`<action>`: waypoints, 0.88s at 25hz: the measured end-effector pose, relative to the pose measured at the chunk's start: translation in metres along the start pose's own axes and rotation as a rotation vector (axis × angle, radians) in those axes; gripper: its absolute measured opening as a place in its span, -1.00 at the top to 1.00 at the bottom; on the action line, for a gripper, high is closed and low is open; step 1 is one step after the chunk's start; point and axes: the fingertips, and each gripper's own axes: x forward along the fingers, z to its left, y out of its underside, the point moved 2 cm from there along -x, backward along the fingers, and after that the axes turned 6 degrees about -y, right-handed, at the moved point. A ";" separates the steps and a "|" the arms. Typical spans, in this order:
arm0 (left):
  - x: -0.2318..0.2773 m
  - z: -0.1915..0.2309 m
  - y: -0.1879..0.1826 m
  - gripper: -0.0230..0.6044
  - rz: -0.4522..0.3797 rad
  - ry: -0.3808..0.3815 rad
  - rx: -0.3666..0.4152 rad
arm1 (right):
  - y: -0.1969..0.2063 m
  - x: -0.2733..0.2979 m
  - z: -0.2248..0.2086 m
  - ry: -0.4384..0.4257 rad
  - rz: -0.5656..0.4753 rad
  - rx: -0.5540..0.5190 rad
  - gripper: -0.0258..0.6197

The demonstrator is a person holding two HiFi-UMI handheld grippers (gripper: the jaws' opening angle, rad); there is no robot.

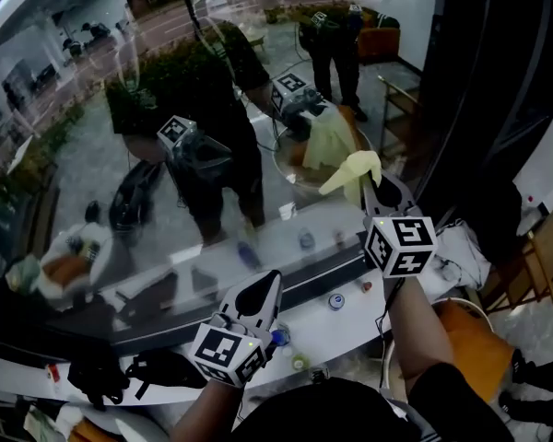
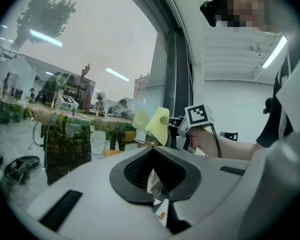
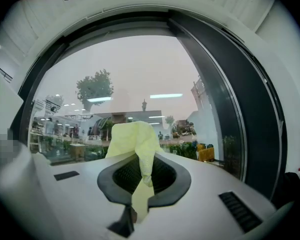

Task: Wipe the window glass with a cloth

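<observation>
Daylit, reflective glare, fisheye-warped edges

White ledge (image 1: 350, 328), small round object (image 1: 336, 301), black bundle (image 1: 97, 376)

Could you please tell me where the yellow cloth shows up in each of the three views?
Head view: yellow cloth right of centre, above the right hand-held gripper.
Left gripper view: near centre, beside the marker cube.
Right gripper view: centre, clamped between the jaws.
Shared landmark: dark window frame, right of it everywhere.

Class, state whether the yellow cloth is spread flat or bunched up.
Bunched: the pale yellow cloth sits crumpled in the shut right claw.
</observation>
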 end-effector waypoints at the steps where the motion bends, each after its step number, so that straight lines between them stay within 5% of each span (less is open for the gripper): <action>1: -0.003 0.002 -0.002 0.93 0.003 -0.006 -0.007 | -0.001 0.003 0.003 0.003 0.000 -0.005 0.81; 22: 0.002 0.011 0.010 0.93 0.007 -0.069 -0.015 | 0.008 0.027 -0.014 0.046 0.011 -0.044 0.81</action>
